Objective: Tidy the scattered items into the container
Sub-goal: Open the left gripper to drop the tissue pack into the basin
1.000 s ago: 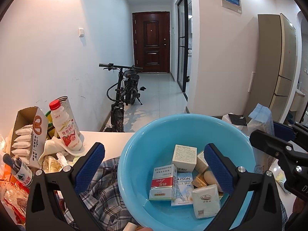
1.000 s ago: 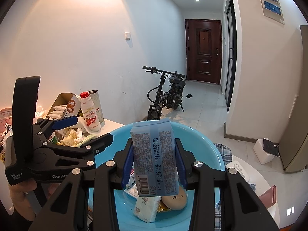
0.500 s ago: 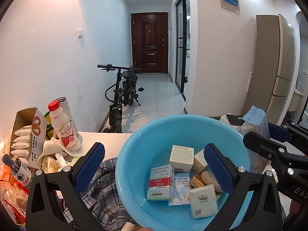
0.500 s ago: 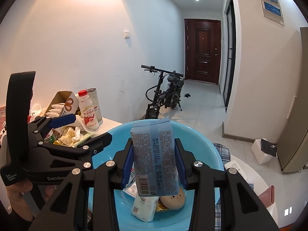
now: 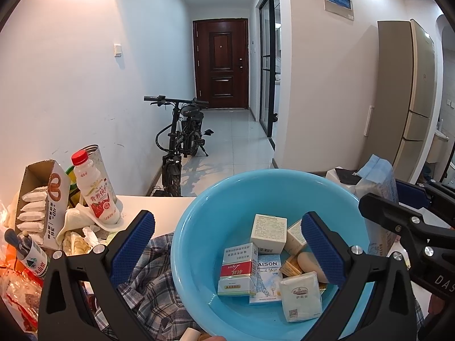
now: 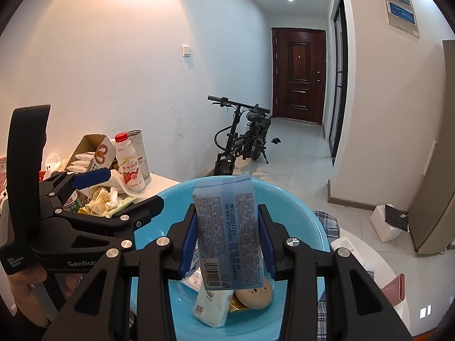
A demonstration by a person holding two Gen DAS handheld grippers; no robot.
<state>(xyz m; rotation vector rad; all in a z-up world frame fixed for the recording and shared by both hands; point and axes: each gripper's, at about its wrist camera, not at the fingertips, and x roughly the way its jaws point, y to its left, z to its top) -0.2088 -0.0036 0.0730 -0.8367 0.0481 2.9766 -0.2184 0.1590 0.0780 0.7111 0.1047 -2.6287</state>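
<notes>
A blue basin [image 5: 199, 227] sits on a plaid cloth and holds several small boxes and packs, among them a red and white box [image 5: 237, 270] and a white tissue pack [image 5: 301, 295]. My left gripper [image 5: 227, 244] is open and empty, with its jaws wide over the basin's near left side. My right gripper [image 6: 227, 244] is shut on a light blue tissue pack [image 6: 227, 233] and holds it upright above the basin [image 6: 295, 216]. The pack also shows at the right in the left wrist view [image 5: 381, 182].
A milk bottle with a red cap [image 5: 95, 187], an open snack carton [image 5: 42, 199], a tin and crumpled wrappers crowd the table's left side. The plaid cloth [image 5: 150, 272] lies under the basin. A bicycle [image 5: 182, 139] stands in the hallway beyond.
Both grippers have drifted slightly; the right gripper with the tissue pack has edged a little closer over the basin. The grips are unchanged.
</notes>
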